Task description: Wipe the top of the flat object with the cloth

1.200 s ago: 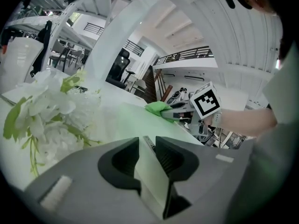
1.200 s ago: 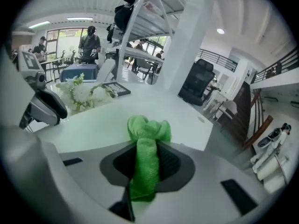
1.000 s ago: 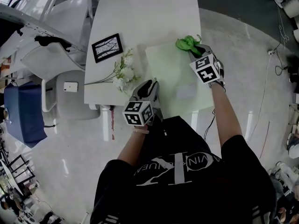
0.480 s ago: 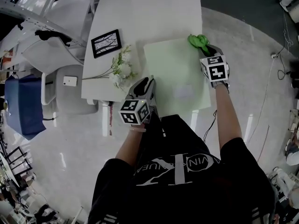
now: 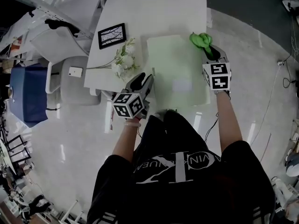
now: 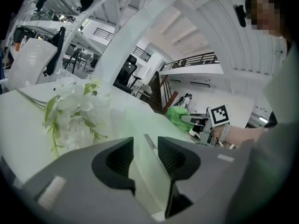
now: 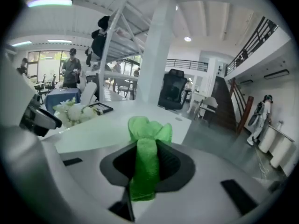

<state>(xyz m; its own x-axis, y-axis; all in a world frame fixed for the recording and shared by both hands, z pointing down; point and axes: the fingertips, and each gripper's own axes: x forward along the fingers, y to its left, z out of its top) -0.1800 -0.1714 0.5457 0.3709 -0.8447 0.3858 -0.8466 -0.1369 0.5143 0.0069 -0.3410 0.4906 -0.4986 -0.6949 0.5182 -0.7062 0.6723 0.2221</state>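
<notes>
A pale green flat board [image 5: 175, 69] lies on the white table [image 5: 154, 13]. My right gripper [image 5: 209, 51] is shut on a bunched green cloth [image 5: 201, 40] at the board's far right corner. In the right gripper view the cloth [image 7: 148, 129] stands up between the jaws of the right gripper [image 7: 148, 155]. At the board's near left edge, my left gripper [image 5: 145, 79] is open; its jaws have just been opening. The board's edge [image 6: 140, 125] runs between the jaws of the left gripper [image 6: 145, 146], with gaps on both sides.
White flowers [image 5: 124, 62] lie left of the board, with a black picture frame [image 5: 112, 35] beyond them. A white chair [image 5: 70, 73] stands at the table's left, and a blue seat [image 5: 25, 94] farther left. The person's body fills the near side.
The right gripper has carried the cloth rightward along the board's far edge to its right corner. The left gripper has stayed at the board's near left edge.
</notes>
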